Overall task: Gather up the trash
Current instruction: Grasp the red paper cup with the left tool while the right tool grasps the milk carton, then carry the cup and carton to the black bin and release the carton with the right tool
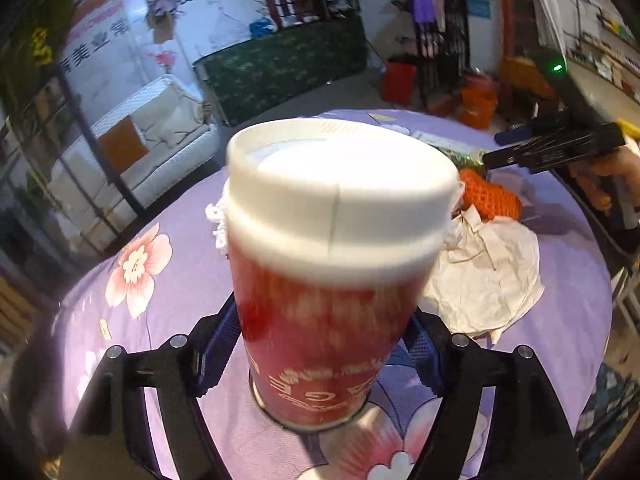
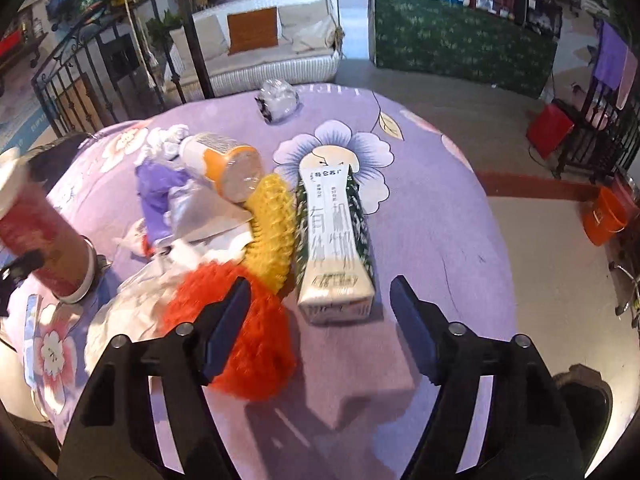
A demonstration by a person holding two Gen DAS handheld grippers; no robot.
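Trash lies scattered over a round counter [image 2: 440,216] covered in a purple floral cloth. The left tool [image 1: 320,344] is clamped on a red paper cup [image 1: 320,312] with a white lid [image 1: 340,196], its blue pads pressing both sides of the cup's lower body; the cup is blurred and tilted. Behind it lies crumpled white paper [image 1: 492,276], with an orange foam net [image 1: 490,196] just beyond.

The right tool [image 2: 320,328] has its fingers spread apart, gripping nothing. Between and just ahead of them lies a green and white carton [image 2: 334,236] on its side. To its left, touching it, is a yellow foam net [image 2: 272,228]; the orange net sits by the left finger. Farther back lie an orange-capped plastic bottle [image 2: 220,164], purple wrapping [image 2: 154,196] and a crushed clear cup [image 2: 278,100].
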